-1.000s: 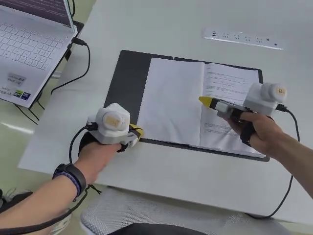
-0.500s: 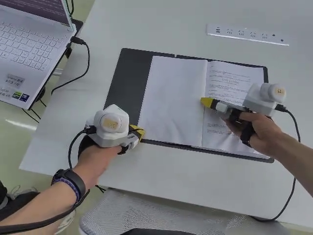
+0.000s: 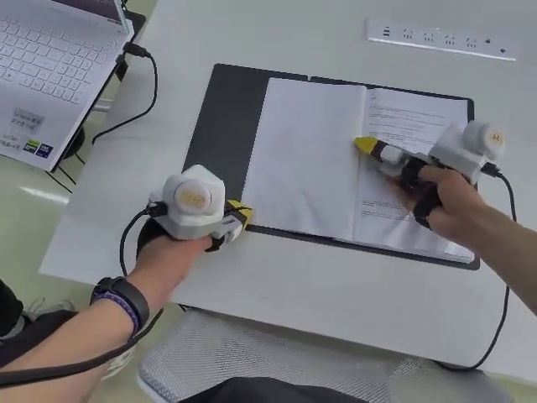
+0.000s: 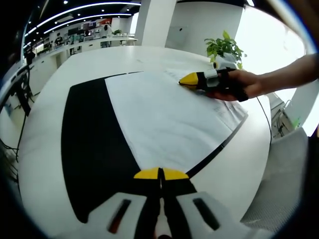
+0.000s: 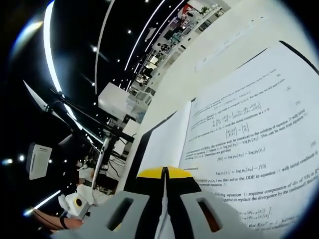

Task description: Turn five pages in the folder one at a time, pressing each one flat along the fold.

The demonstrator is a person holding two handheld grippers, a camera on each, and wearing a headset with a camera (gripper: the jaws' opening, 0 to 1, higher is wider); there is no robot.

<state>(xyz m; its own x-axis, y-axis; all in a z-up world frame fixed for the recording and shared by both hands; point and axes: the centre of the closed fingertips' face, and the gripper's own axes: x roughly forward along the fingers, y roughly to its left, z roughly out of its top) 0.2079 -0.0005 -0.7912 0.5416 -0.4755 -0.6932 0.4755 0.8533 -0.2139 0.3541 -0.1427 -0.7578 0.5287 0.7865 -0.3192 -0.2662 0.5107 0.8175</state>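
Folder open flat, both grippers clenched and empty.

The folder [image 3: 220,117] lies open on the white surface [image 3: 336,294], black cover showing at the left, a blank page [image 3: 306,151] beside it and a printed page [image 3: 411,113] on the right. My right gripper [image 3: 366,144] has its jaws pressed together, the yellow tip low on the printed page just beside the fold [image 3: 356,193]; I cannot tell if it touches. My left gripper [image 3: 237,217] sits at the folder's near left corner, jaws closed on nothing, the tip over the black cover. A laptop [image 3: 50,75] is at far left, a power strip [image 3: 440,39] beyond the folder.
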